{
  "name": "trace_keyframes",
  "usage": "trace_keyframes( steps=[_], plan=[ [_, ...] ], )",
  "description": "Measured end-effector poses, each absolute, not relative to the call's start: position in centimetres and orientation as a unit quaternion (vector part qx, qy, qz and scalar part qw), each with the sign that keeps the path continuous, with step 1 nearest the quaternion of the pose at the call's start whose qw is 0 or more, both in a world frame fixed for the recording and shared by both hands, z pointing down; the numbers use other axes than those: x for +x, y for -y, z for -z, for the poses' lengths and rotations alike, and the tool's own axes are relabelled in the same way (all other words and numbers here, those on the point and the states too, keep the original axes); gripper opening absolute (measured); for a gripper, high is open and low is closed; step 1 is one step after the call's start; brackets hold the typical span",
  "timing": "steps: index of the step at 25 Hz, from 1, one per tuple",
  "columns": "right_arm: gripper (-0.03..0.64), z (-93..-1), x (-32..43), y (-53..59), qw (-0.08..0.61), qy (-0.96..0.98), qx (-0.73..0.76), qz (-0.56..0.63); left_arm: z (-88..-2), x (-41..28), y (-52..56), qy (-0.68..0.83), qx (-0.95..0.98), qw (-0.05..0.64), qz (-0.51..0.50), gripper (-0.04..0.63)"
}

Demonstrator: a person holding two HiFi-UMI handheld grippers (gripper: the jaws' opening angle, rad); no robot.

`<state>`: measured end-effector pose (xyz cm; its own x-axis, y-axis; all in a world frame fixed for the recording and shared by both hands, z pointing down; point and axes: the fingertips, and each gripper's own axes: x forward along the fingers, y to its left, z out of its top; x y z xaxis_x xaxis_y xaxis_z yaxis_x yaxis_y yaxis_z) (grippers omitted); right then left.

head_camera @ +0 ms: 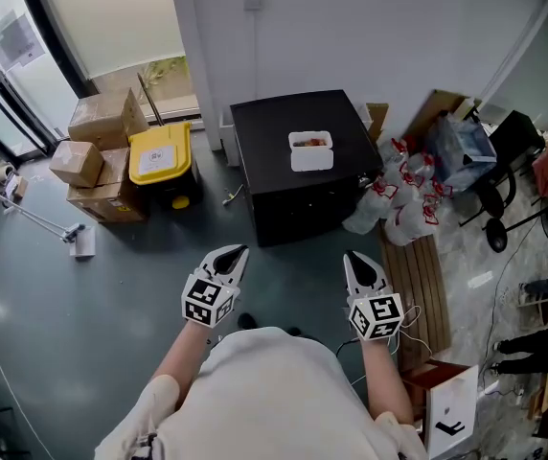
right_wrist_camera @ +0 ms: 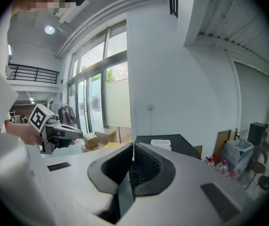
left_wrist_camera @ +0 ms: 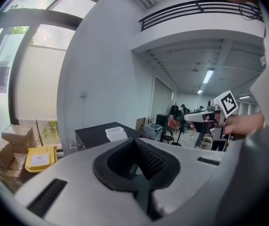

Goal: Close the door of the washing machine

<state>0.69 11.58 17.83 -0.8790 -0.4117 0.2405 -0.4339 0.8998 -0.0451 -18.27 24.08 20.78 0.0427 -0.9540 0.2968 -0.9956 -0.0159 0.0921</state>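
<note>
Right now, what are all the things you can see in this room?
black cabinet: one, black, middle, against the white wall
white tub: one, white, on top of the cabinet
cardboard boxes: about four, brown, stacked left of the cabinet
yellow bin: one, yellow, between the boxes and the cabinet
plastic bags: several, white with red ties, on the floor right of the cabinet
wooden slat board: one, brown, on the floor nearer than the bags
black chair: one, black, far right
left gripper: one, white and black, shut, empty
right gripper: one, white and black, shut, empty
</note>
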Motion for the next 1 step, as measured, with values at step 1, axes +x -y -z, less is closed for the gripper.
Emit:
trace_keyframes(
  steps=[1],
  plan=[
    [0.035, -17.81, 0.58, -11.57, 0.114, 0.968, 0.218, -0.047, -20.82, -18.3, -24.04, 0.687, 0.709, 0.138, -0.076, 0.009]
  ],
)
